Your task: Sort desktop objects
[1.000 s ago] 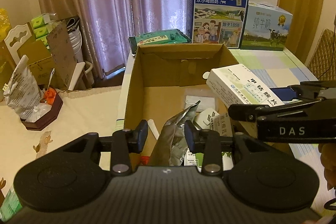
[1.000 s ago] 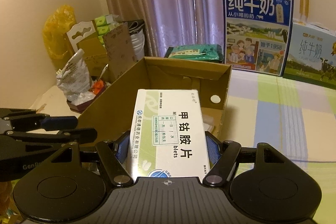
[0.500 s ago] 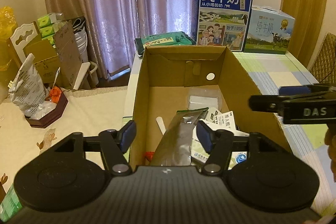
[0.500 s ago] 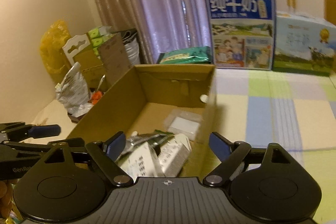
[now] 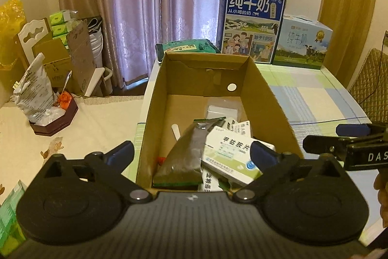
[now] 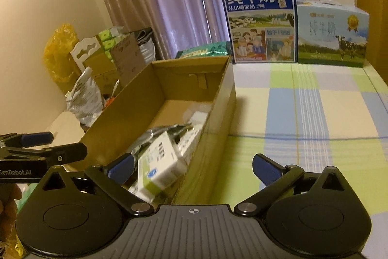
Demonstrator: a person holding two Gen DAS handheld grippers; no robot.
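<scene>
2 grippers, left gripper (image 5: 191, 153) and right gripper (image 6: 192, 168), spread wide and empty. White medicine box (image 5: 231, 159) lies inside cardboard box (image 5: 266, 98), between left fingertips, left of right gripper.

We see mauve curtains (image 5: 157, 4) hanging against cream walls (image 6: 48, 4), a checked tablecloth (image 6: 315, 113) covering the table, and warm, dim light filling the room.

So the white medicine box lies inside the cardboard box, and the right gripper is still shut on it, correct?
Not quite. The medicine box does lie inside the cardboard box, but the right gripper is open and holds nothing; its fingers stand wide apart. The right wrist view shows this.
</scene>
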